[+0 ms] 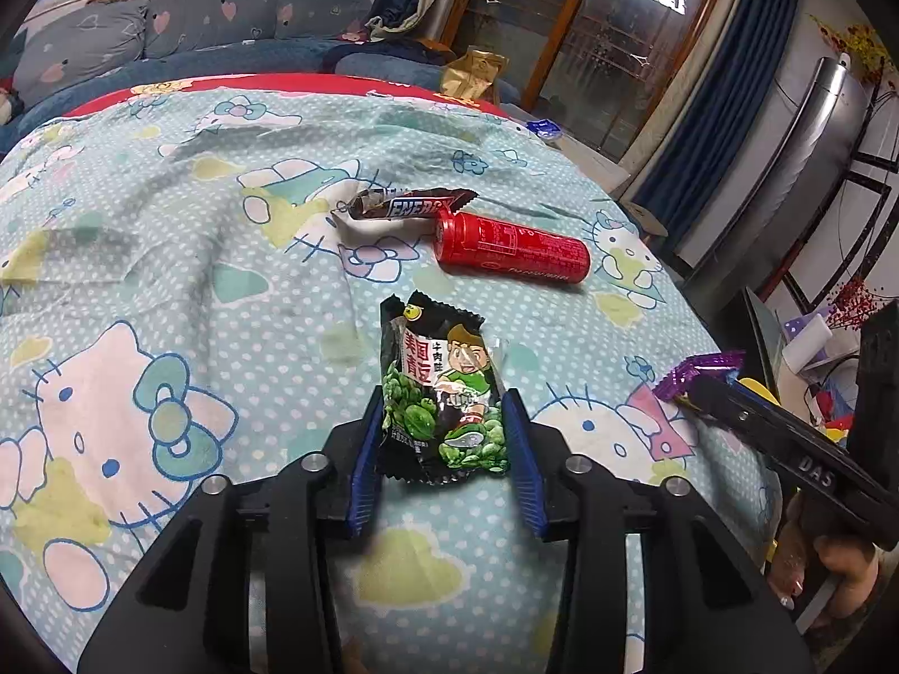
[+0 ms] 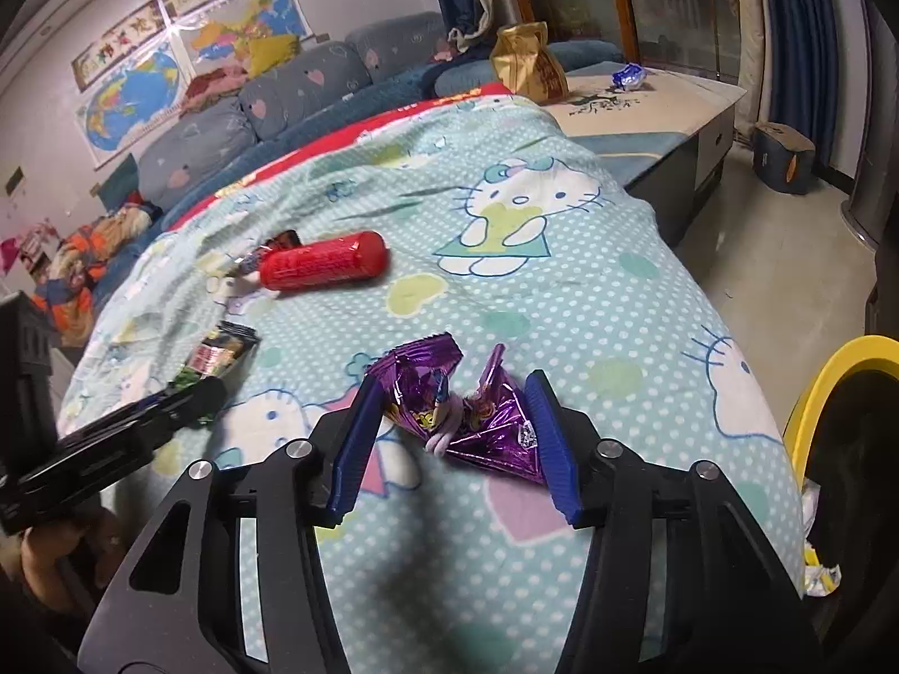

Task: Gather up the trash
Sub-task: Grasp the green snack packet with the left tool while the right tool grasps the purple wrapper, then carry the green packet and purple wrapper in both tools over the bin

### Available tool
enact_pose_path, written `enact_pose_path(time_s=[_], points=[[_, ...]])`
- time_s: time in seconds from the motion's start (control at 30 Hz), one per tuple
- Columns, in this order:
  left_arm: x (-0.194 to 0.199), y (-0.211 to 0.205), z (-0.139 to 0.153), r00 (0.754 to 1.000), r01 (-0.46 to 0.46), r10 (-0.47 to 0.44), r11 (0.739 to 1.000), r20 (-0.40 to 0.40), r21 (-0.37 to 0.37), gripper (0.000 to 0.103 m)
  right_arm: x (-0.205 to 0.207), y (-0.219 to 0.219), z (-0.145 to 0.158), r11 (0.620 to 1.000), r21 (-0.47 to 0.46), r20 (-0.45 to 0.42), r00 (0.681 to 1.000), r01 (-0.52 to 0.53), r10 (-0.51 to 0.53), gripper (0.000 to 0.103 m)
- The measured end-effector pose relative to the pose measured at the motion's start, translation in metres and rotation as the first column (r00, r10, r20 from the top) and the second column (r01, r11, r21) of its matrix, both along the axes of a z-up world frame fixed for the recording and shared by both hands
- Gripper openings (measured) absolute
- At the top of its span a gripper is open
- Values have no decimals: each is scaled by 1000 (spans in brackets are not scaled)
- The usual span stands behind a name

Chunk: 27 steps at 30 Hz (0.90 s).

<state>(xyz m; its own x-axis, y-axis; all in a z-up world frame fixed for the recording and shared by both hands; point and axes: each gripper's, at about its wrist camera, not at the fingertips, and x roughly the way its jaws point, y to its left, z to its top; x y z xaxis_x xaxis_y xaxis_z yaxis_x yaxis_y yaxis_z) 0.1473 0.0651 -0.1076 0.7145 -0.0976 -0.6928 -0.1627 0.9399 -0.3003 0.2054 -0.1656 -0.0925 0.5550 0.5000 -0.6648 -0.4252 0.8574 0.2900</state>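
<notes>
- The surface is a bed or table under a light-blue Hello Kitty sheet [image 1: 168, 258]; which one lies beneath cannot be told.
- In the left wrist view, the left tongs [image 1: 444, 443] sit low on the sheet with their blue pads on either side of a black-and-green snack packet [image 1: 444, 393]. The pads touch the packet's edges, so the tongs hold it at a narrow setting.
- Beyond the packet lies a dark wrapper marked ENERGY [image 1: 410, 205], torn open at its left end.
- Just to the right of that wrapper, a red can [image 1: 511, 250] lies on its side, its top end touching the wrapper.
- At the right edge of the same view, the right tongs reach a purple foil wrapper [image 1: 702, 373], and a hand [image 1: 831, 556] grips their handle.
- In the right wrist view, the left tongs enter from the left over the snack packet [image 2: 222, 354].
- The red can [image 2: 326, 261] lies farther back, left of centre.
- The right tongs [image 2: 452, 432] straddle the crumpled purple foil wrapper [image 2: 483, 421]; both pads touch its sides, holding it at a medium gap.
- A yellow bin [image 2: 826, 387] stands at the far right, beside the sheet's edge.
</notes>
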Motion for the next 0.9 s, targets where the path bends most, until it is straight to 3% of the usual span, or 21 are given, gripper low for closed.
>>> enact_pose_path(time_s=[0.2,0.9], points=[[-2,-5,4,1000,25,-25,999,13,-21,29,-12,-5,10,999,31,18,1000,-4,4,44],[-11,-64,42,977,185,-182,982,110,-23,29,-26,-70,37,992,51,75,990,115,-119,44]])
